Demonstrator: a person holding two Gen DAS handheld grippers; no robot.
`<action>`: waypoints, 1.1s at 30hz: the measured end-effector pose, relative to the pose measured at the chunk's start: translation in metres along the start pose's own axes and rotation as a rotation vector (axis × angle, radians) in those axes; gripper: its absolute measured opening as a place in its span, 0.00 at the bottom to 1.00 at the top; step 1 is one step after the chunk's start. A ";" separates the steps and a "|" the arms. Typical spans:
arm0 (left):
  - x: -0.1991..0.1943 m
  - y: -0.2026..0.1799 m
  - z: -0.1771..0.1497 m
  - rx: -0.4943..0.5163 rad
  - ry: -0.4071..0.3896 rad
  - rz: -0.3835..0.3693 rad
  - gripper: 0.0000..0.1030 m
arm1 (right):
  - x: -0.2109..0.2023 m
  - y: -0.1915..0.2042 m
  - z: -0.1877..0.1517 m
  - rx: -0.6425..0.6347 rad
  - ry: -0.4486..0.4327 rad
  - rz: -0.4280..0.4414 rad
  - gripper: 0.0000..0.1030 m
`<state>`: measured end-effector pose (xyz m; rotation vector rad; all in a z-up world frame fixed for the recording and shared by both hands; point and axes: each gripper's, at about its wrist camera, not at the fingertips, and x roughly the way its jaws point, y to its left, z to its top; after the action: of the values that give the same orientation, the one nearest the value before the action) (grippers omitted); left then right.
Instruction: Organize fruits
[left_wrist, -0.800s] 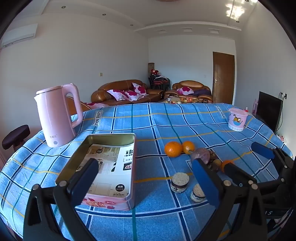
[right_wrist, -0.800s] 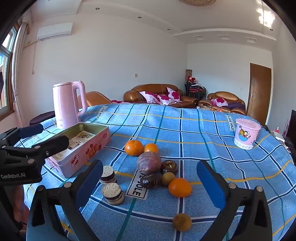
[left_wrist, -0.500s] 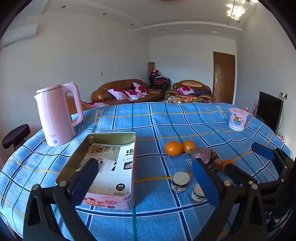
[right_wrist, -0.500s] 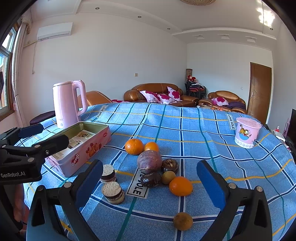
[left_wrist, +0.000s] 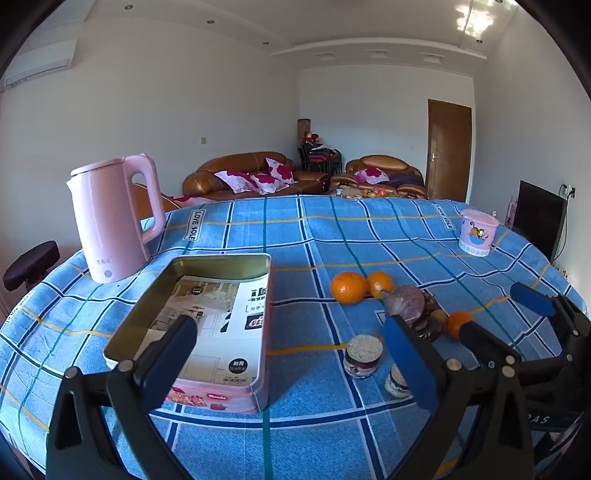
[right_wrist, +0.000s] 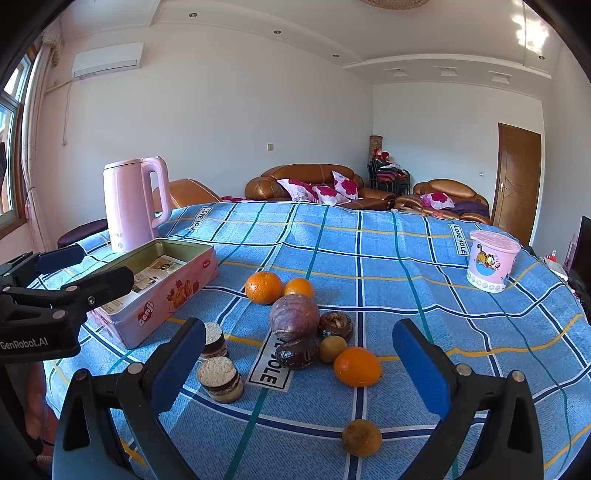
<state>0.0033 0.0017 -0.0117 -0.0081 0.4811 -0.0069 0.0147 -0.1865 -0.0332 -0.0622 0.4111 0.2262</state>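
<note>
Not yet picking: both grippers, left (left_wrist: 291, 354) and right (right_wrist: 299, 354), wide and empty; next, closing on orange (right_wrist: 357, 366) for tin (right_wrist: 166, 291).

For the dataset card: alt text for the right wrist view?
The open right tool hangs over fruit clustered on a blue plaid tablecloth: three oranges, a purple fruit and smaller brown ones. To the left sit an open pink tin, the left tool and a pink kettle.

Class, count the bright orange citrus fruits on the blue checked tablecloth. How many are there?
3. Two oranges sit side by side behind the purple fruit: the larger left, the smaller right. A third lies nearest, at the cluster's right.
</note>
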 end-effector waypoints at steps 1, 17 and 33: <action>0.005 -0.002 -0.003 -0.008 0.016 -0.014 1.00 | 0.000 -0.003 -0.001 0.002 0.001 -0.012 0.99; 0.028 -0.042 -0.030 0.046 0.138 -0.207 0.82 | 0.009 -0.032 -0.040 0.005 0.094 -0.044 0.95; 0.046 -0.074 -0.039 0.101 0.227 -0.313 0.54 | 0.015 -0.046 -0.058 0.028 0.159 0.002 0.44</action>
<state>0.0254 -0.0730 -0.0669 0.0171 0.7018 -0.3426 0.0161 -0.2343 -0.0916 -0.0522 0.5729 0.2180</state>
